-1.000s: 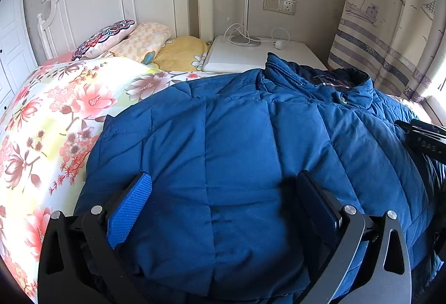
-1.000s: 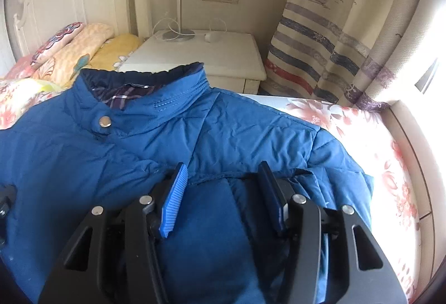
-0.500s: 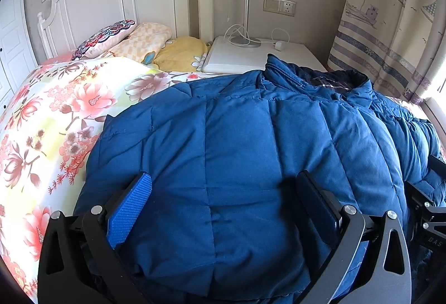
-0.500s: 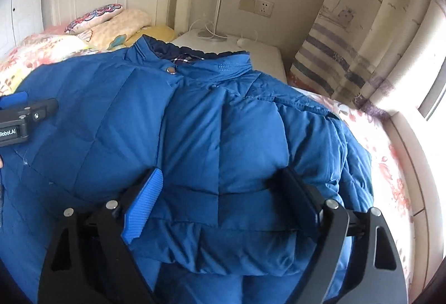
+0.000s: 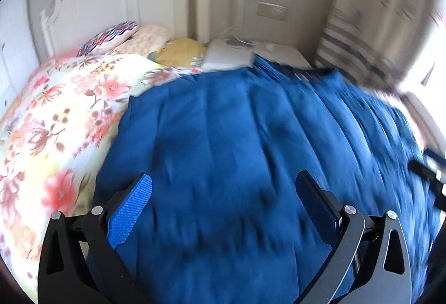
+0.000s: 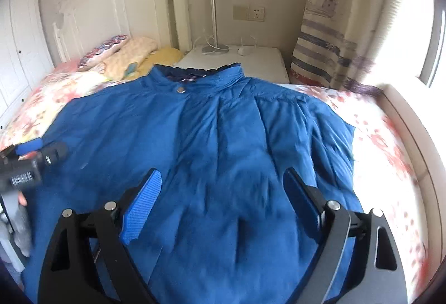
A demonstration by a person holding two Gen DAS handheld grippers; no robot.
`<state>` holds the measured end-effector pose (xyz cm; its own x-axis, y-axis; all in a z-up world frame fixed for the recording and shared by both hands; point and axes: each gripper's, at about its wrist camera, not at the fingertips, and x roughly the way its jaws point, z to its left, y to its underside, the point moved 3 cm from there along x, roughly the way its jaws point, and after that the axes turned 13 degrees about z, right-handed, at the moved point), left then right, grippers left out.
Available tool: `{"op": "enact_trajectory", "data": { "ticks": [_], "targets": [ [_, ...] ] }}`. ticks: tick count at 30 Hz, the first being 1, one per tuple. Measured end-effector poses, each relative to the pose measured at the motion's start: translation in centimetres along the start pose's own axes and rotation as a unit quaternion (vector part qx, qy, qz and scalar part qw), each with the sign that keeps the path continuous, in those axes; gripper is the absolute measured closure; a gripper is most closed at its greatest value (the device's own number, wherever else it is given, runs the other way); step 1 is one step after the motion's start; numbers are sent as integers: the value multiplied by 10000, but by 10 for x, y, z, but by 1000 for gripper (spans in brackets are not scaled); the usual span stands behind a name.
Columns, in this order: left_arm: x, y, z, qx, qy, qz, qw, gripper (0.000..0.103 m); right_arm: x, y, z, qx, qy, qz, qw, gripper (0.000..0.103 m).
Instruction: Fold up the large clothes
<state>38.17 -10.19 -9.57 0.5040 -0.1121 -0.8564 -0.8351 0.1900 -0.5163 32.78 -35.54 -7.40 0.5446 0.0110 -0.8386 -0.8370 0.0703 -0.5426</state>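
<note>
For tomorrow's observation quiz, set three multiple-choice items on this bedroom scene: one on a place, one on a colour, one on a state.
1. Where does the jacket lie?
A on the floor
B on the bed
C on the nightstand

2. What colour is the jacket?
A blue
B red
C grey

3. How is the right tool?
A shut on the collar
B shut on a sleeve
C open, gripping nothing

Answers:
1 B, floral bedding shows on both sides of it.
2 A, the quilted fabric is blue all over.
3 C, its fingers are spread and still opening above the cloth.

Left gripper point(image 5: 224, 189) open; right gripper point(image 6: 221, 185) opening, empty
</note>
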Motion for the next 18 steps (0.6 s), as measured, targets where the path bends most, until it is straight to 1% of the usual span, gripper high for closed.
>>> {"op": "enact_trajectory", "data": {
  "ticks": [2,3,4,5,6,8,10,12,13,14,15,16,17,18],
  "targets": [
    [3,23,-12,344,-169,102,9992,4,-2,20,9,-203,26,175,9996,8],
    [12,31,-18,513,-265,284,9979,4,7,31,16,-375,75,402,9985,7],
    [26,37,-23,678,-412,592,9951,4,25,43,23,-630,196,783,9947,5],
    [25,34,-22,639,-370,553,9957,4,36,49,27,-728,299,902,9928,4],
    [27,32,-19,575,-286,660,9957,4,34,48,26,-662,301,827,9939,3],
    [27,33,-11,414,-139,761,9961,4,33,46,24,-558,265,992,9931,4],
    [14,40,-3,323,-189,692,9969,4,23,49,23,-458,338,1013,9932,4],
    [2,51,7,337,-294,500,9977,4,4,60,28,-628,328,746,9947,4],
    [1,58,14,299,-440,510,9973,4,2,67,27,-684,394,711,9943,4],
    [3,64,20,216,-466,608,9968,4,7,77,23,-701,468,875,9926,3],
    [6,67,26,98,-302,703,9970,4,16,86,18,-651,357,1063,9916,3],
    [5,68,31,-29,-186,725,9972,4,14,87,10,-476,140,1016,9936,3],
    [4,68,34,-101,-277,755,9967,4,12,86,5,-368,139,1053,9937,3],
    [1,70,35,-139,-491,746,9959,4,9,88,1,-281,278,1114,9930,3]
  ]
}}
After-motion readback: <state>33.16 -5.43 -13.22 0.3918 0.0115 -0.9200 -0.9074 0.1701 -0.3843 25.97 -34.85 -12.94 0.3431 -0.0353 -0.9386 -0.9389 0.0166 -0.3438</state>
